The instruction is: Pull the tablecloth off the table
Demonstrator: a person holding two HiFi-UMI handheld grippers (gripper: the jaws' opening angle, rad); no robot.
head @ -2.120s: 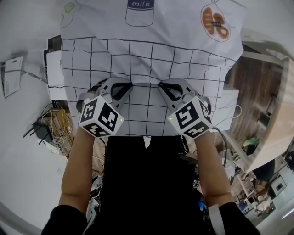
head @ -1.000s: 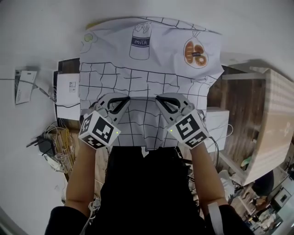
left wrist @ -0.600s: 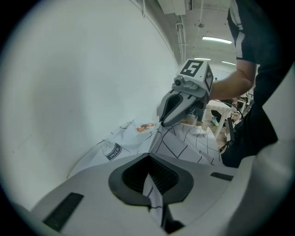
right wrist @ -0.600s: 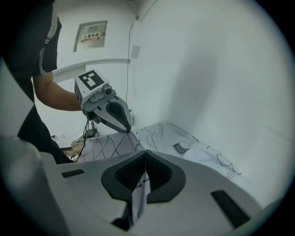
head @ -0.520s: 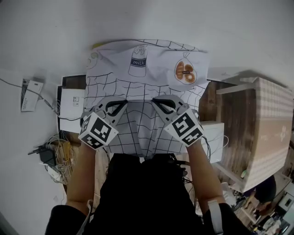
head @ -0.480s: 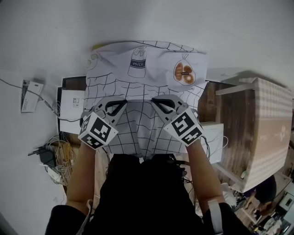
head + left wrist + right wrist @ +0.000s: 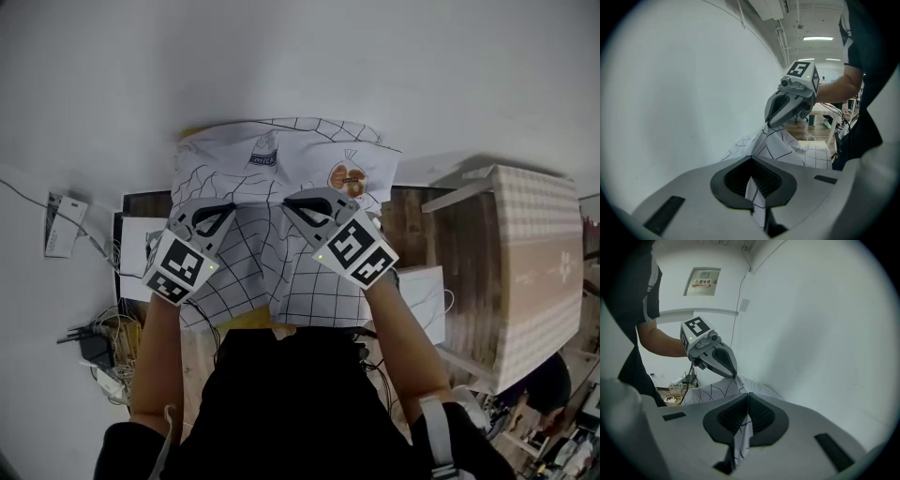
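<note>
The white tablecloth (image 7: pixel 281 178) has a black grid and food drawings. Only its far part lies on the white table (image 7: pixel 300 66); the rest hangs crumpled off the near edge. My left gripper (image 7: pixel 232 206) is shut on a fold of the cloth at its left. My right gripper (image 7: pixel 287 202) is shut on a fold a little to the right. In the left gripper view, cloth (image 7: pixel 787 150) is pinched between the jaws of the left gripper (image 7: pixel 752 187), with the right gripper (image 7: pixel 787 103) beyond. In the right gripper view, the right gripper (image 7: pixel 747 420) pinches cloth (image 7: pixel 717 390).
A second table with a checked cover (image 7: pixel 539 262) stands at the right over a wooden floor. A white box (image 7: pixel 422 291) sits by it. Cables and devices (image 7: pixel 103 328) lie on the floor at the left, near a white card (image 7: pixel 61 225).
The cloth has slid toward the person and bunched up, so less of it covers the table. Both grippers have kept their hold and drawn back from the table with it.
</note>
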